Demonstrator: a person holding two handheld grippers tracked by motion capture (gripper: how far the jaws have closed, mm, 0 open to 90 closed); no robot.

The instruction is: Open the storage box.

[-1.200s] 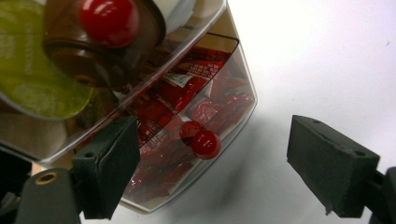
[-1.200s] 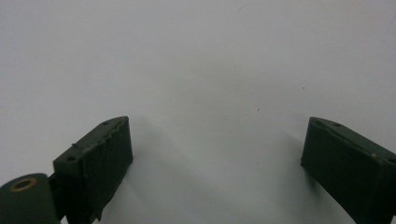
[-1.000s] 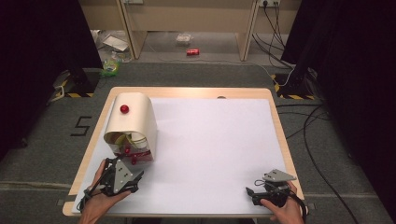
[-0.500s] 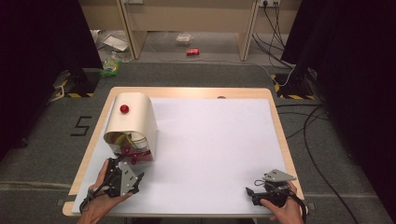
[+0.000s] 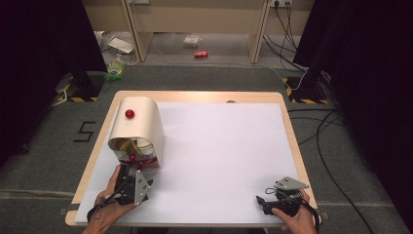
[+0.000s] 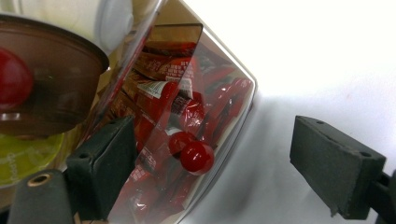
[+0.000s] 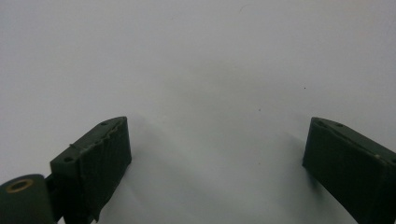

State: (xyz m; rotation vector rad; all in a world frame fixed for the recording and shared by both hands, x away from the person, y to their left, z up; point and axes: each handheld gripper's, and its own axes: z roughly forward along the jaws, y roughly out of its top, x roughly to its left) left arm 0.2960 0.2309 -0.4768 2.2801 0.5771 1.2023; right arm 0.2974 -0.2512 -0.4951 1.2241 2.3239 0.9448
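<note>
From above, the left tongs are sitting at the open front of the cream bread box near the bench's left edge. Their own camera is showing them gaping wide, gripping nothing, around the clear door's red knob. The right tongs, far right of the box, are spread wide, holding nothing over bare white surface.

Grey carpet floor, black curtains

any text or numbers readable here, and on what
"5": dark mark on the grey floor left of the table.
Red packets behind the clear door, by the left claw: white print, too blurred to read.
Yellow-green lid: faint lettering, unreadable.
Red can on the far floor: too small.
</note>
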